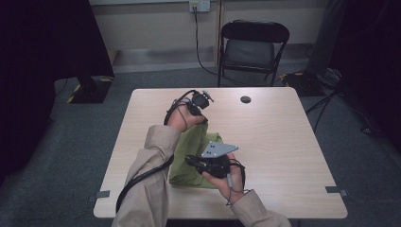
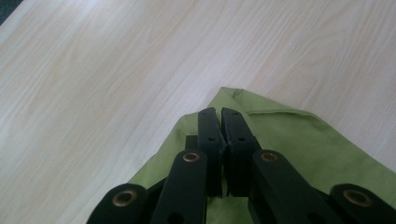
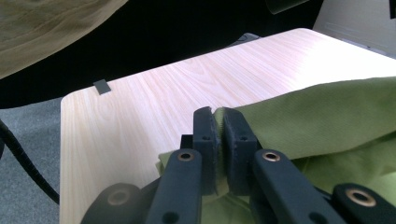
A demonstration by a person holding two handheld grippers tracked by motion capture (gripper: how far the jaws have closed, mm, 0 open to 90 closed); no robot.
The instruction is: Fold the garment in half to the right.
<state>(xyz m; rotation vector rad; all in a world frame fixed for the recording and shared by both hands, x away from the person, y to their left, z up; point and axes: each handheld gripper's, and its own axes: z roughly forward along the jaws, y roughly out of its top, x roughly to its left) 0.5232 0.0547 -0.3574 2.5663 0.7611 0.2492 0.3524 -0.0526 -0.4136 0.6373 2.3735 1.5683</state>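
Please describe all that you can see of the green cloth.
The green cloth is a plain olive-green fabric with a fine weave and a stitched hem. It lies rumpled on the pale wooden table. The left gripper is shut on one corner and the right gripper on an edge, which rises in a fold.

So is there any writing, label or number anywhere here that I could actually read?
None can be read.
The green cloth, the table and both grippers, left and right, carry no print.
The grey plate shows small holes, no lettering.
The wall socket behind the chair is too small to tell.
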